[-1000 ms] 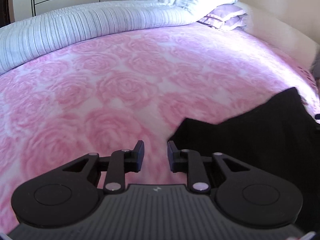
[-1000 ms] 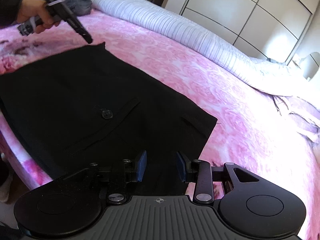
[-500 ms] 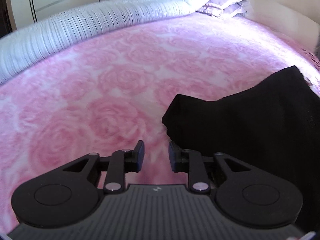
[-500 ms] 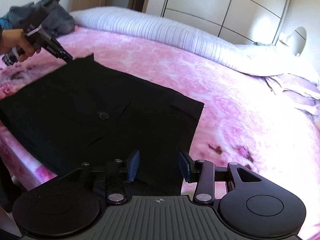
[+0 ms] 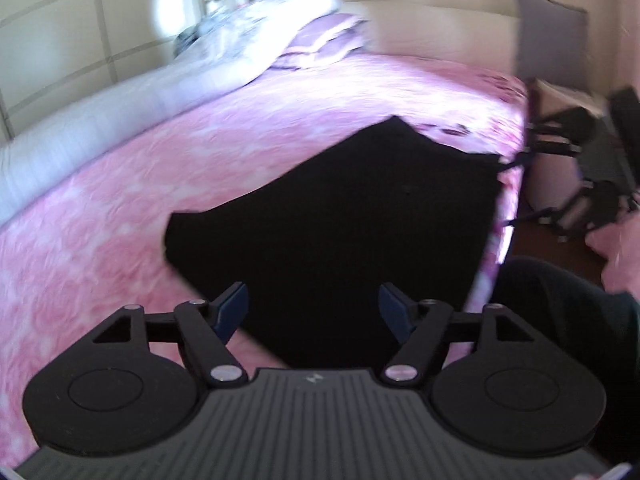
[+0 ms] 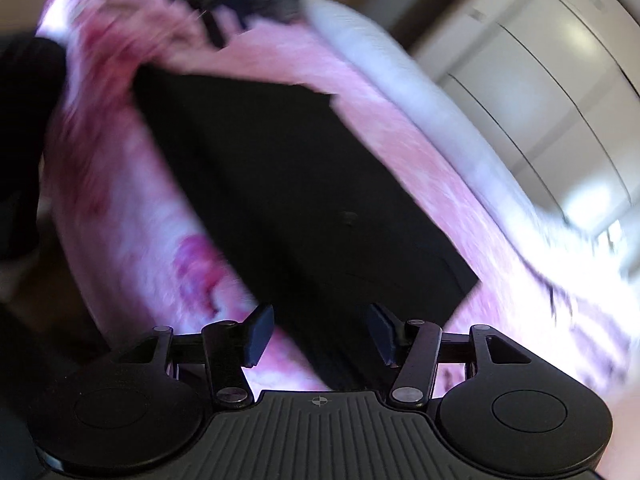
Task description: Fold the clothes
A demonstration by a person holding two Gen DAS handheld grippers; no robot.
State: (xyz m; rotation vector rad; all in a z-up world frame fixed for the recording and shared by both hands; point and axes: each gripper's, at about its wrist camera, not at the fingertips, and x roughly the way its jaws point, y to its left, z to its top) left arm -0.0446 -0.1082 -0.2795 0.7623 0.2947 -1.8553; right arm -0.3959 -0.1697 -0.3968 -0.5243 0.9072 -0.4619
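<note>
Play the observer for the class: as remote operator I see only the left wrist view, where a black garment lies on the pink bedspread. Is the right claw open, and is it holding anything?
Observer: The right claw is open, its jaws spread wide, and it holds nothing.
Operator: Where is it relative to the garment?
Observer: It is at one end of the black garment. Dark cloth shows in the gap between the jaws, but neither jaw is closed on it.
Operator: Does the cloth reach the bed's edge on that side?
Observer: No. A strip of pink bedspread shows between the garment's long side and the edge of the bed.
</note>
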